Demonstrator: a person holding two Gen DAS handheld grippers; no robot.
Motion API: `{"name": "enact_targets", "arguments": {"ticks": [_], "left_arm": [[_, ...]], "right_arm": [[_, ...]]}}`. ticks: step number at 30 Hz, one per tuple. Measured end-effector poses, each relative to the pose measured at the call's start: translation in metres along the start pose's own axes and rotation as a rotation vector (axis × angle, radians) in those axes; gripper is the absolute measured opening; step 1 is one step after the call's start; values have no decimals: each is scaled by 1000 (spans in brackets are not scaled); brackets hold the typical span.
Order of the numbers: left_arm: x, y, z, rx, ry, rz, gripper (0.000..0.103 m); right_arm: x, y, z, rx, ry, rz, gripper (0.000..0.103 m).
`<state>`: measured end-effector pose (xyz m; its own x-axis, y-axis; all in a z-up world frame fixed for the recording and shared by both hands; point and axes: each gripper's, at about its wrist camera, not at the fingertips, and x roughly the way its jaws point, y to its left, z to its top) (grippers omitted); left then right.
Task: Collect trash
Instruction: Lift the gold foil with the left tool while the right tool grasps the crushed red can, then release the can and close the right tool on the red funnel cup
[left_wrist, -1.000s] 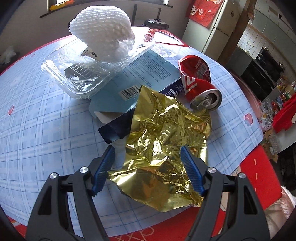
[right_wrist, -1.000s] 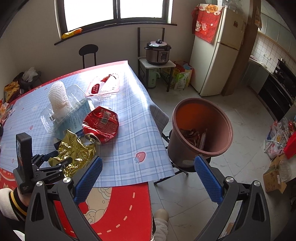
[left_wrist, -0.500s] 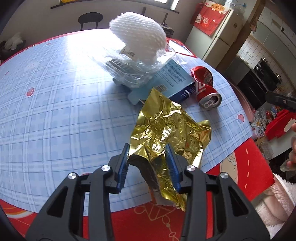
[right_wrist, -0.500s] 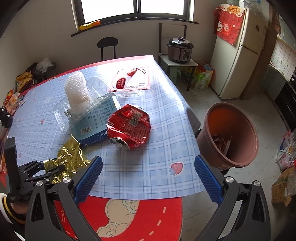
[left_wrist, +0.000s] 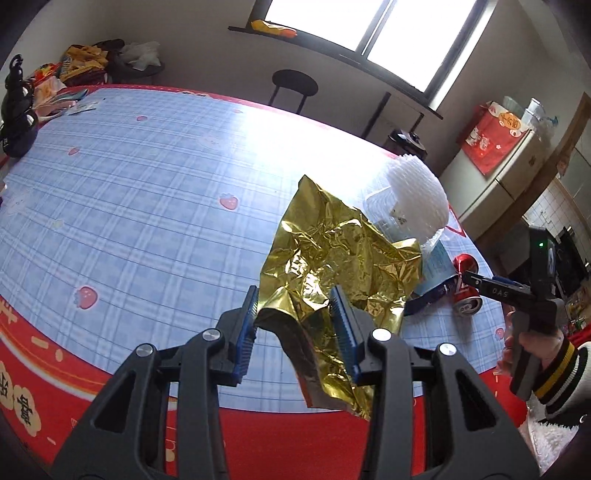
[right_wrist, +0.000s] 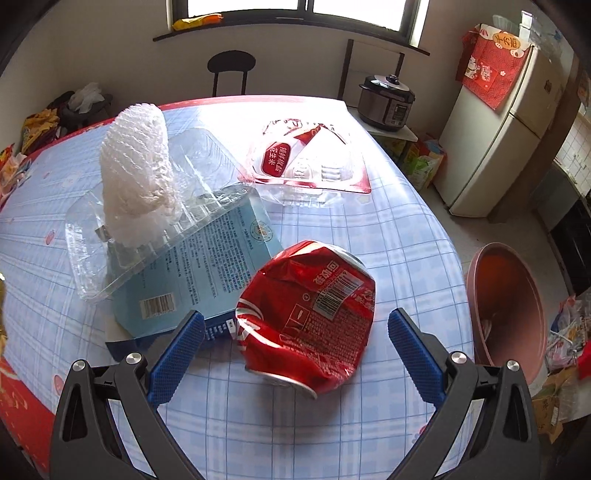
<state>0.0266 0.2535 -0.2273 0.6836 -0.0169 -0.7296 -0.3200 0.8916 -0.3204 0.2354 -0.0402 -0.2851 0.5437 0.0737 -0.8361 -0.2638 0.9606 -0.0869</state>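
Left wrist view shows the left gripper (left_wrist: 295, 312) pinching a crumpled gold foil wrapper (left_wrist: 334, 280) between narrowed blue pads, lifted above the checked tablecloth (left_wrist: 147, 206). Right wrist view has the right gripper (right_wrist: 295, 339) spread wide, flanking a crushed red can (right_wrist: 306, 314) without touching it. Foil hides part of the blue carton (right_wrist: 199, 273); the brown bin (right_wrist: 506, 317) is cut off.

The left gripper (left_wrist: 295, 314) tilts downward, its blue pads (left_wrist: 341, 325) pinched partway together on crumpled gold foil (left_wrist: 332, 258). The right gripper (right_wrist: 295, 343) angles steeply down with jaws spread wide, gripped by a hand (left_wrist: 532, 339) in a striped cuff.
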Motion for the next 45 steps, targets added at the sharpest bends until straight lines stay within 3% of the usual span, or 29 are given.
{"name": "enact_targets", "arguments": {"ticks": [3, 8, 14, 17, 22, 28, 40, 45], "left_arm": [[-8, 12, -1, -26, -10, 16, 41], [-12, 23, -8, -64, -3, 22, 41], [-10, 14, -9, -50, -1, 6, 41], [-7, 7, -5, -35, 1, -11, 41], [-2, -6, 1, -8, 4, -40, 41], [4, -25, 5, 25, 13, -78, 42], [19, -52, 7, 59, 30, -131, 42], [25, -63, 7, 84, 38, -155, 42]], "right_arm": [[14, -2, 4, 33, 22, -50, 98], [34, -12, 6, 107, 81, -60, 98], [46, -31, -7, 249, 139, 50, 98], [41, -36, -15, 262, 124, 86, 96], [21, -33, -16, 214, 79, 169, 63], [-6, -43, -19, 239, 31, 237, 40], [-48, -71, -36, 299, -7, 282, 14], [-52, -82, -43, 314, 5, 258, 11]]}}
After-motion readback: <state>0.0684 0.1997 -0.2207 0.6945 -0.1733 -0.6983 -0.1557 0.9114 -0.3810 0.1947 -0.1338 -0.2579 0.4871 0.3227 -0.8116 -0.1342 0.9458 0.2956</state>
